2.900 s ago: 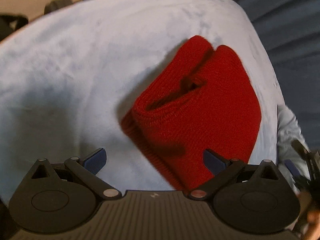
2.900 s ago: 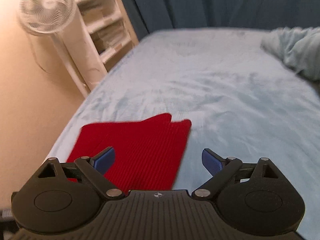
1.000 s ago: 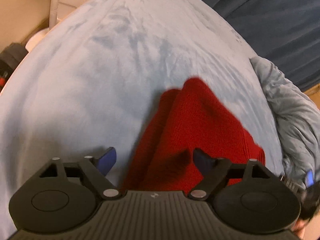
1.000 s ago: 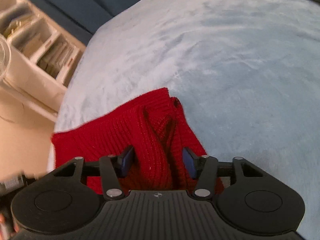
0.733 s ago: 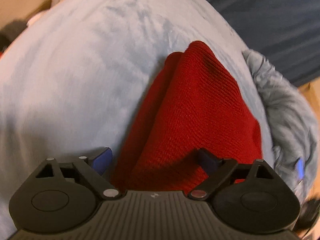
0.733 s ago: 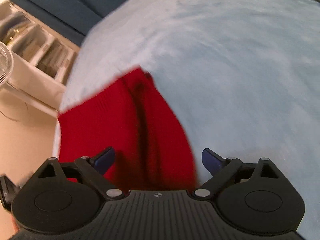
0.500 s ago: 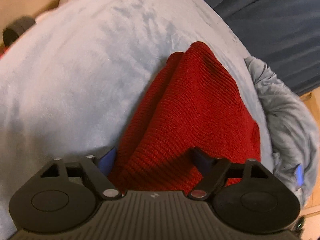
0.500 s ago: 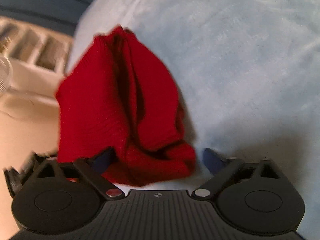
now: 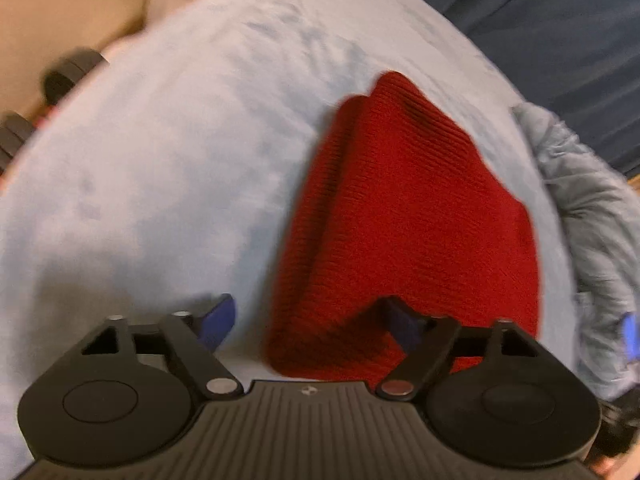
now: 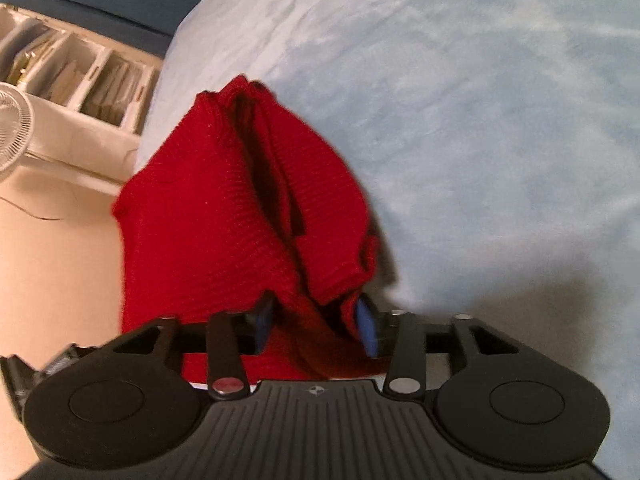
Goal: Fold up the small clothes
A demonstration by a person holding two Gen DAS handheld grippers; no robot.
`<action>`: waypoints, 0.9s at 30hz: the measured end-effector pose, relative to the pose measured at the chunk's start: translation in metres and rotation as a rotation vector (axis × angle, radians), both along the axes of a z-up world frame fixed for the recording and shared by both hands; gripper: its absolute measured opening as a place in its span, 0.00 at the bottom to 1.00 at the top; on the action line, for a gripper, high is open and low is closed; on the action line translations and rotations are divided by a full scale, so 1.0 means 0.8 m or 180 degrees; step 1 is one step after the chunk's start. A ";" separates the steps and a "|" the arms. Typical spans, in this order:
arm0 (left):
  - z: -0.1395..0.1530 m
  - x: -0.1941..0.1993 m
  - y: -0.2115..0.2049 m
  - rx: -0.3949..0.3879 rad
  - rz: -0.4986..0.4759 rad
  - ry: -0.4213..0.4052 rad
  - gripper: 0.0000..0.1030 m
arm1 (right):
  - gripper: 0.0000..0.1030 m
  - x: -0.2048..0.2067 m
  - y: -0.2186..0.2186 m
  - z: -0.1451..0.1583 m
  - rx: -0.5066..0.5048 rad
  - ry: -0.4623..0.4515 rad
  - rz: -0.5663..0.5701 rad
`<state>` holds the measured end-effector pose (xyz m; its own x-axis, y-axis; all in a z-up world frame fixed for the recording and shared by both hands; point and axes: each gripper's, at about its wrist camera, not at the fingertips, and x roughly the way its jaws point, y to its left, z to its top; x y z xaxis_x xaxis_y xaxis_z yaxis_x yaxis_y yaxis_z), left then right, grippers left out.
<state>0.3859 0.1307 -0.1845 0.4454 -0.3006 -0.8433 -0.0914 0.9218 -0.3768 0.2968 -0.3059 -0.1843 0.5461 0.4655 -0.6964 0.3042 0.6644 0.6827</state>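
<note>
A red knitted garment [image 9: 404, 216] lies bunched in folds on the pale blue bed cover [image 9: 168, 168]. My left gripper [image 9: 310, 320] is open, its near edge of the garment lying between the spread fingers, the right finger over the cloth. In the right wrist view my right gripper [image 10: 316, 326] is shut on the near edge of the red garment [image 10: 224, 216], which is lifted and hangs in folds in front of it.
A crumpled grey-blue blanket [image 9: 592, 216] lies right of the garment. Dark blue curtains [image 9: 540, 20] hang behind the bed. A white shelf unit [image 10: 72, 76] and a fan [image 10: 12, 136] stand by the bed's edge. Dark dumbbells [image 9: 68, 76] are on the floor.
My right gripper opened, then closed on the garment's near edge and lifted it. My left gripper stayed open and shifted slightly left along the garment.
</note>
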 end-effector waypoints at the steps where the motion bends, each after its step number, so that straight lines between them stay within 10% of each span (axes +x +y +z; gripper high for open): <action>1: 0.006 -0.005 0.000 0.0169 -0.0019 -0.0029 0.91 | 0.62 -0.005 0.001 0.003 -0.0119 0.0002 -0.0027; 5: 0.049 -0.050 -0.015 0.0737 -0.0180 -0.0249 0.92 | 0.71 -0.047 0.016 0.045 -0.0954 0.0096 -0.0040; 10: 0.121 -0.135 -0.065 0.1059 -0.0315 -0.0583 1.00 | 0.86 -0.129 0.081 0.138 -0.1858 -0.0664 0.0264; 27: 0.182 -0.297 -0.121 0.1270 -0.0279 -0.0782 1.00 | 0.91 -0.267 0.157 0.204 -0.2138 -0.1106 0.0413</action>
